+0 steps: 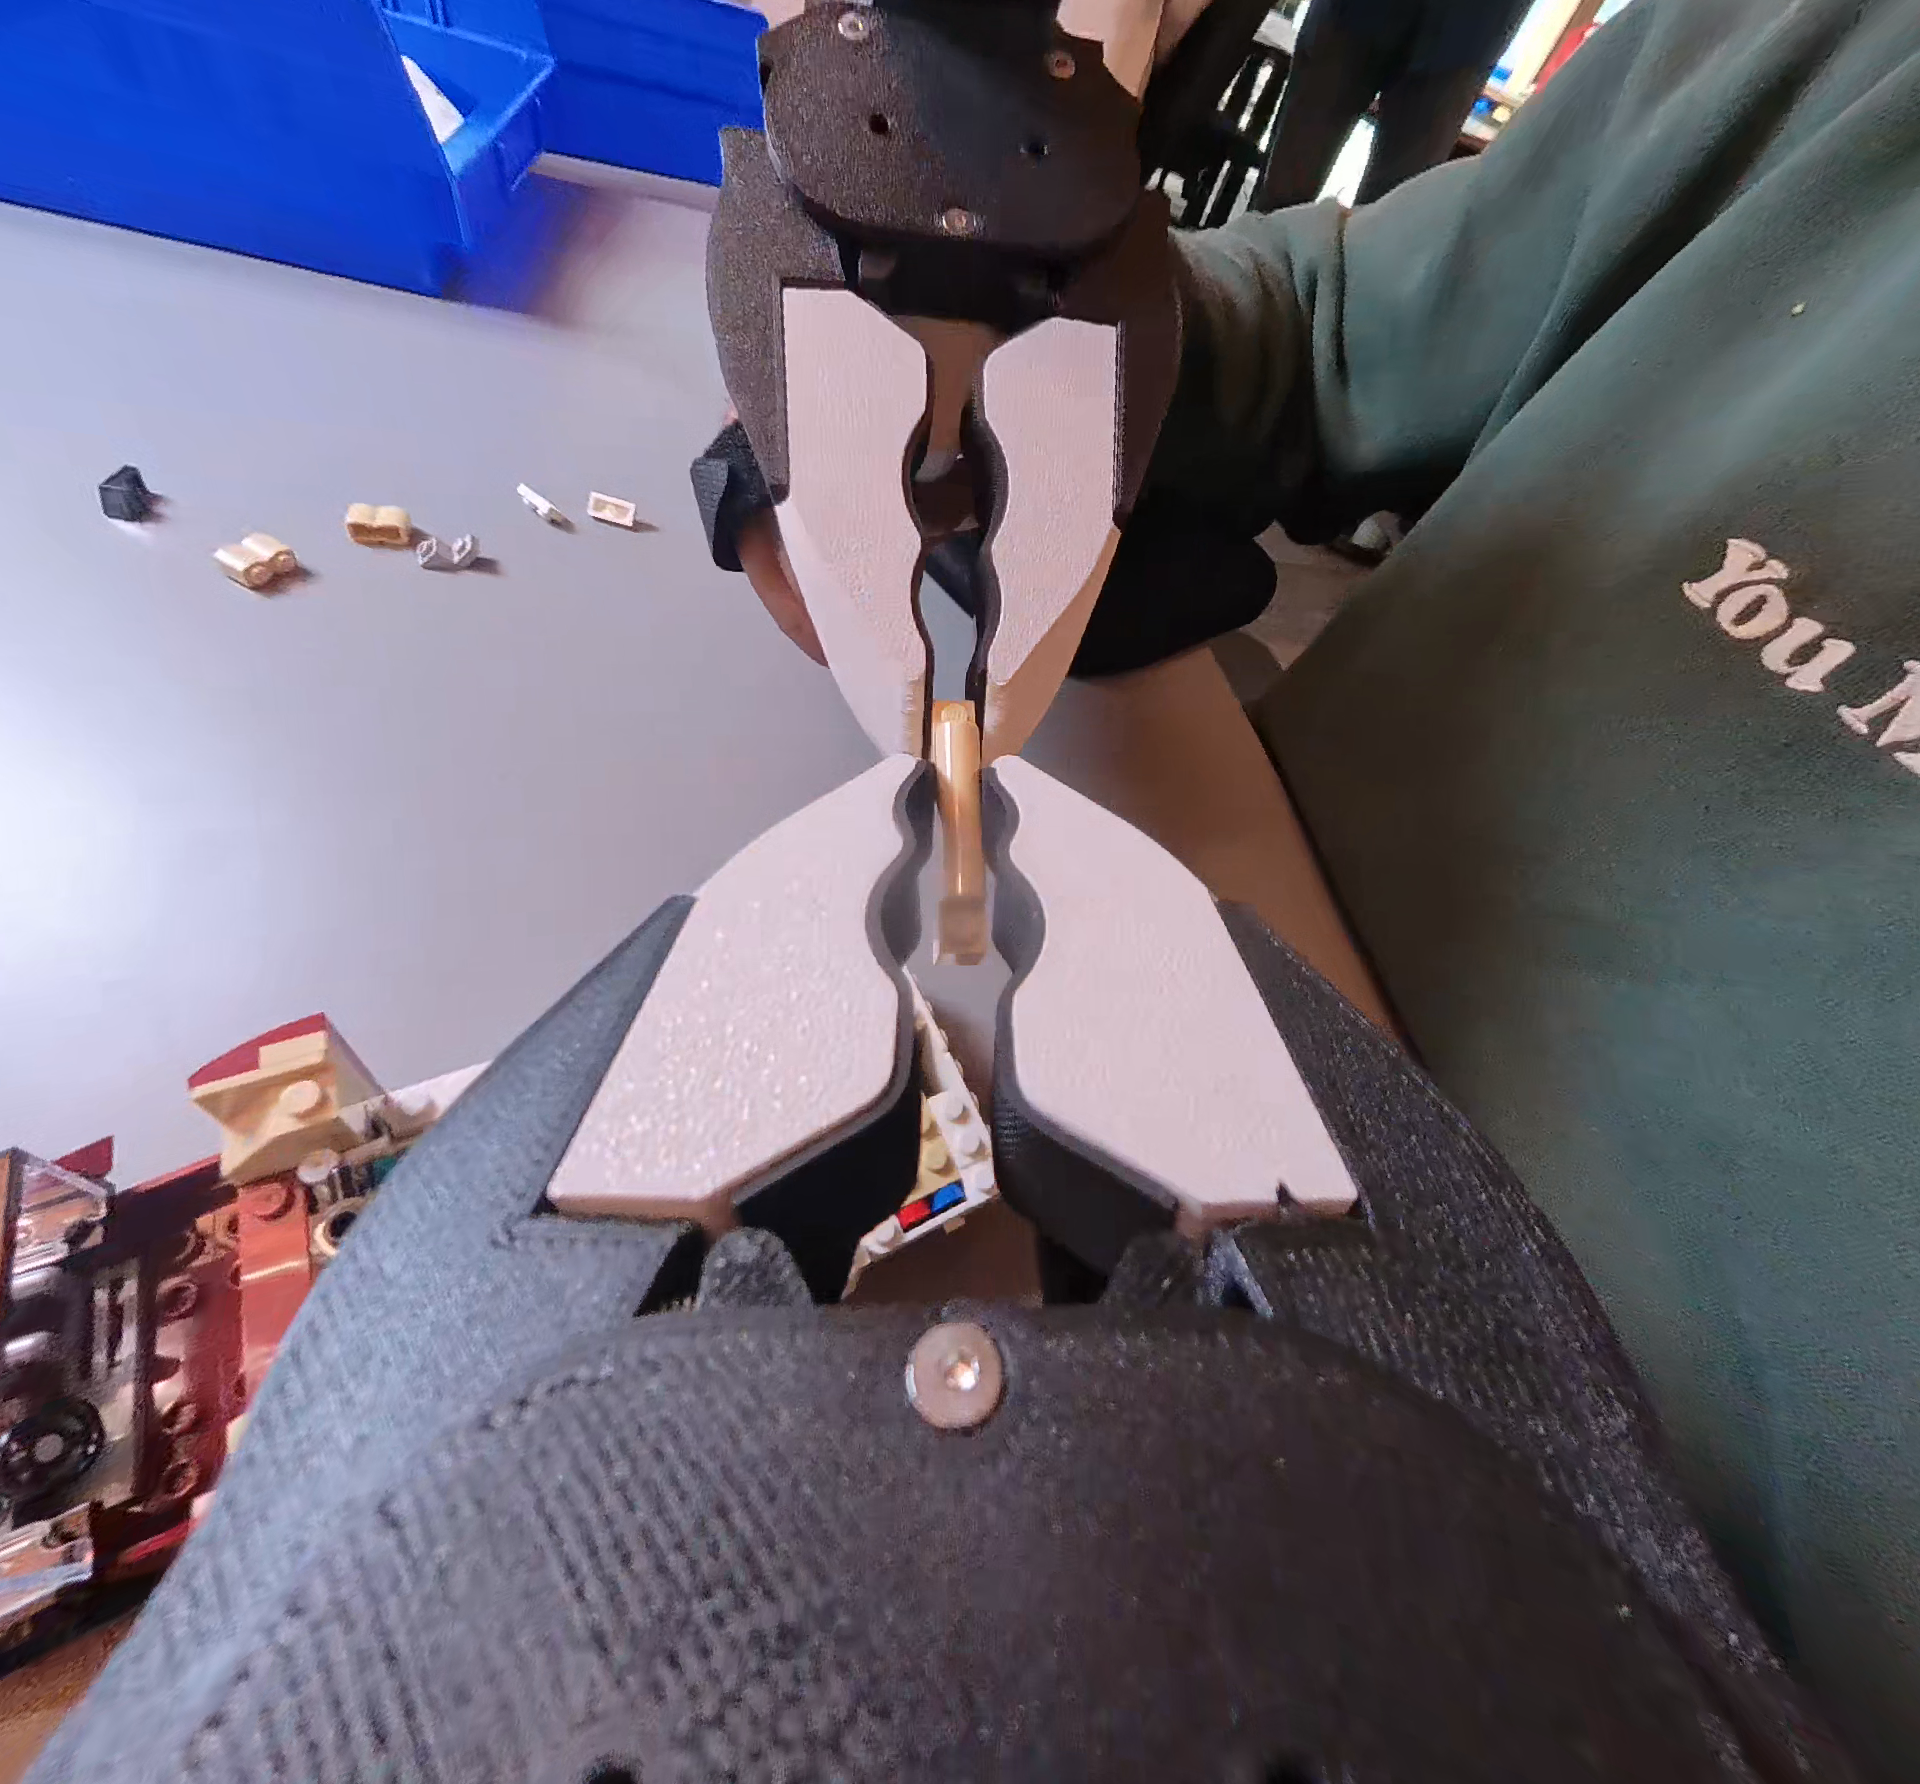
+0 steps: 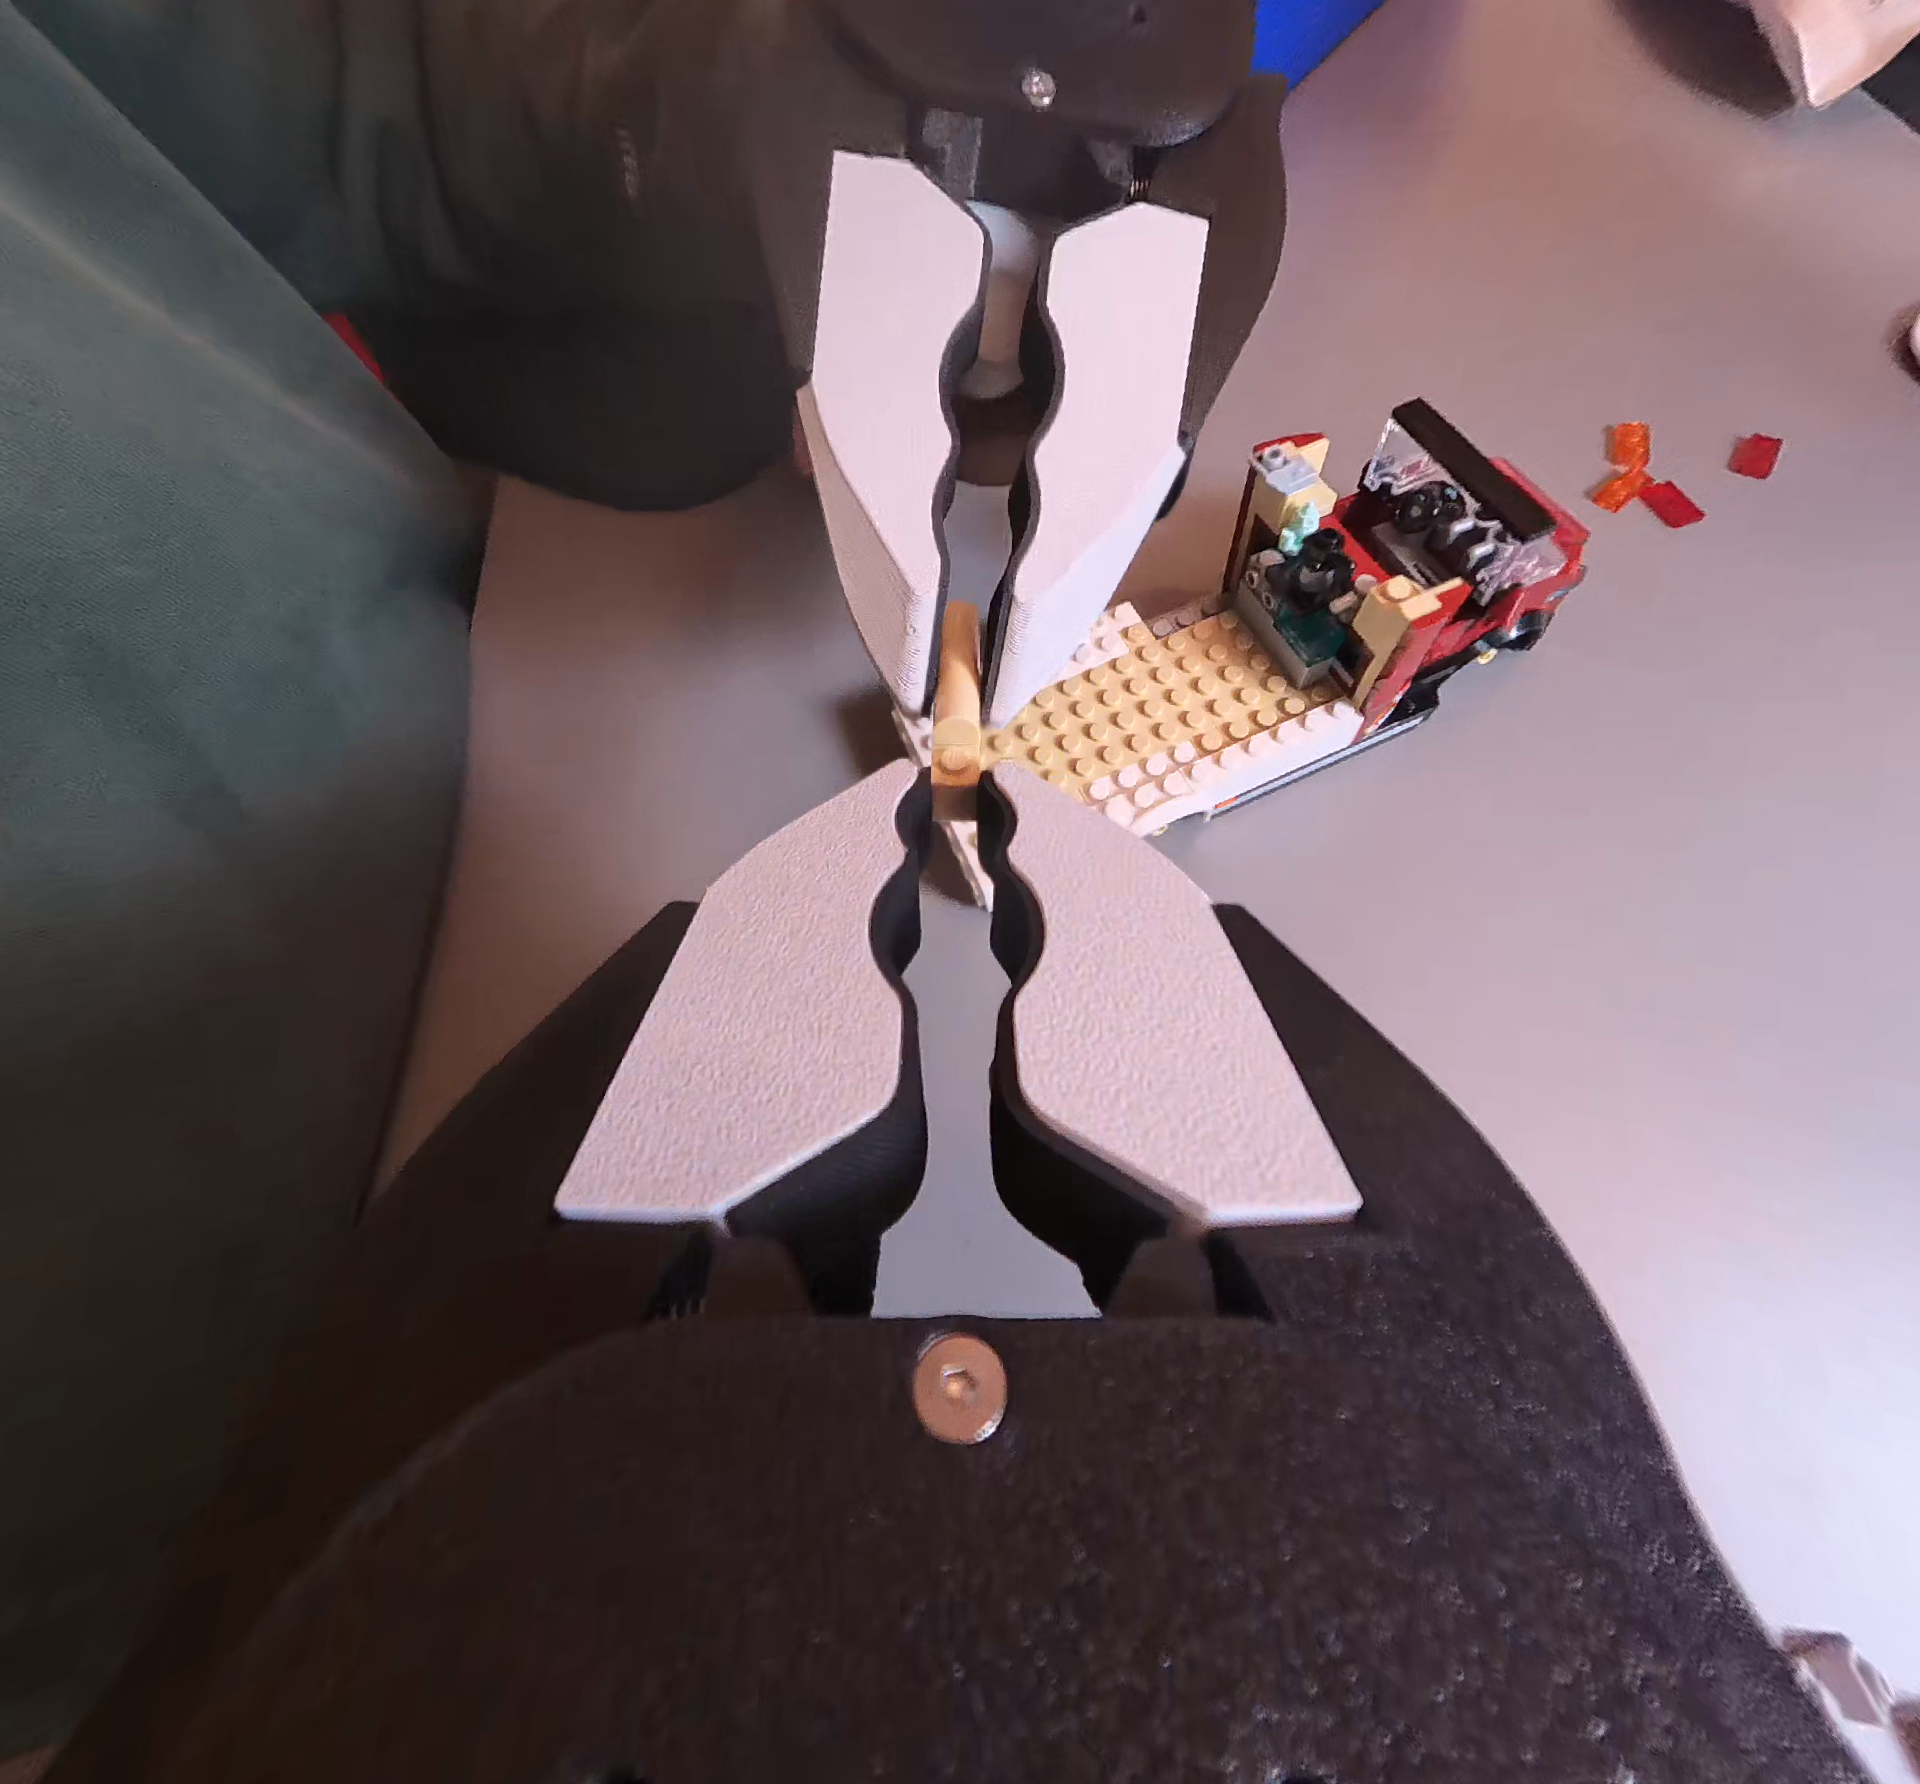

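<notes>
left hand-held gripper (image 1: 956,778) pinching tan curved brick (image 1: 956,799) | right hand-held gripper (image 2: 954,789) pinching its other end | both just above brick truck (image 2: 1351,633) on bench (image 2: 1455,1059)

grey table (image 2: 1558,1007) carrying a brick-built red truck (image 2: 1455,550) with a tan studded bed, orange and red clear bits (image 2: 1652,477) just beyond it, a row of small loose bricks (image 1: 374,524), blue bins (image 1: 260,93) at the far edge
</notes>
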Tool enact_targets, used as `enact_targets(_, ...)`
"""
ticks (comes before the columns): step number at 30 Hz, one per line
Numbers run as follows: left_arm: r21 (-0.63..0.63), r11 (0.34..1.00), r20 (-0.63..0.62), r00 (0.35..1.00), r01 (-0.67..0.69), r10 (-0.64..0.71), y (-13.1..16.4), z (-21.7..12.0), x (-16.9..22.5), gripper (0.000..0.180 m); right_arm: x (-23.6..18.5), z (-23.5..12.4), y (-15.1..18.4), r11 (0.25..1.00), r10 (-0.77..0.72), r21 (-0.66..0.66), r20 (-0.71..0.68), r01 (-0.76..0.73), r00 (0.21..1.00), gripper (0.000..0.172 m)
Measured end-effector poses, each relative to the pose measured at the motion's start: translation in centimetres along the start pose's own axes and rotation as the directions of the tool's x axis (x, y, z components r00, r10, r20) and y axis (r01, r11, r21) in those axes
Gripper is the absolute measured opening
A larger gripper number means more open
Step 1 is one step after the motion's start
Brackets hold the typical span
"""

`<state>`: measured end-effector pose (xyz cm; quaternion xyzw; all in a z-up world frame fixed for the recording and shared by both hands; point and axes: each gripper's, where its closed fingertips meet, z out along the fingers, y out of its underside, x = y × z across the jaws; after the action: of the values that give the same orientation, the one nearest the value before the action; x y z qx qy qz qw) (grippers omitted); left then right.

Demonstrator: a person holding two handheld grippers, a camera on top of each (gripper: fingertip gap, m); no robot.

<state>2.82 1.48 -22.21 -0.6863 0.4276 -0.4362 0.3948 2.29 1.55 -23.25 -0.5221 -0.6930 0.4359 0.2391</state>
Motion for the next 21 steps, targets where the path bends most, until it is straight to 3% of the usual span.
enact_targets(2, -0.029, 0.997, 0.049, 0.996, -0.071, 0.072, 0.2, 0.2, -0.3, 0.008, 0.1, 0.2, 0.5, 0.999, 0.02, -0.031, 0.002, -0.02, 1.0, 0.008)
enact_targets(3, -0.059, 0.984, 0.106, 0.979, -0.171, 0.176, 0.2, 0.3, -0.5, 0.008, 0.3, 0.3, 0.8, 0.998, 0.047, -0.037, 0.003, -0.047, 0.999, 0.008)
enact_targets(5, -0.108, 0.909, 0.209, 0.885, -0.402, 0.417, -0.4, 0.2, -0.7, 0.009, 0.5, 0.4, 1.1, 0.991, 0.135, -0.03, 0.026, -0.134, 0.991, 0.008)
enact_targets(6, -0.024, 0.857, 0.245, 0.828, -0.514, 0.504, -2.1, -0.2, 0.3, 0.008, 1.0, 0.8, 1.9, 0.983, 0.172, -0.062, 0.011, -0.171, 0.985, 0.008)
enact_targets(7, -0.003, 0.815, 0.265, 0.786, -0.579, 0.559, -3.3, -0.7, 1.1, 0.008, 1.3, 1.3, 2.8, 0.978, 0.19, -0.084, -0.005, -0.19, 0.982, 0.008)
enact_targets(8, -0.058, 0.771, 0.289, 0.728, -0.635, 0.622, -3.6, -1.1, 1.0, 0.009, 1.1, 1.6, 2.8, 0.972, 0.23, -0.058, 0.029, -0.228, 0.973, 0.008)
enact_targets(9, -0.094, 0.77, 0.298, 0.72, -0.631, 0.626, -3.5, -1.5, 0.6, 0.009, 0.7, 1.5, 2.0, 0.964, 0.265, -0.013, 0.072, -0.265, 0.962, 0.008)
enact_targets(12, -0.118, 0.822, 0.419, 0.723, -0.557, 0.549, -4.5, -4.9, -1.6, 0.008, 1.8, 0.2, 0.1, 0.976, 0.211, 0.054, 0.018, -0.212, 0.977, 0.008)
enact_targets(15, -0.168, 0.902, 0.62, 0.669, -0.398, 0.411, -6.4, -12.7, -4.3, 0.008, 2.7, -0.5, 0.1, 0.974, 0.216, 0.073, -0.027, -0.214, 0.976, 0.008)
enact_targets(16, -0.203, 0.94, 0.68, 0.651, -0.274, 0.337, -5.7, -16.0, -5.4, 0.008, 2.9, -0.6, 0.2, 0.974, 0.217, 0.078, -0.034, -0.214, 0.975, 0.008)
enact_targets(18, -0.229, 0.972, 0.804, 0.554, -0.048, 0.216, -3.3, -23.1, -6.9, 0.008, 3.0, -0.7, 0.2, 0.976, 0.205, 0.082, -0.043, -0.201, 0.978, 0.008)
enact_targets(21, -0.201, 0.923, 0.929, 0.364, 0.328, 0.073, 3.4, -32.4, -7.1, 0.008, 3.3, -0.9, 0.1, 0.983, 0.168, 0.081, -0.07, -0.163, 0.983, 0.008)
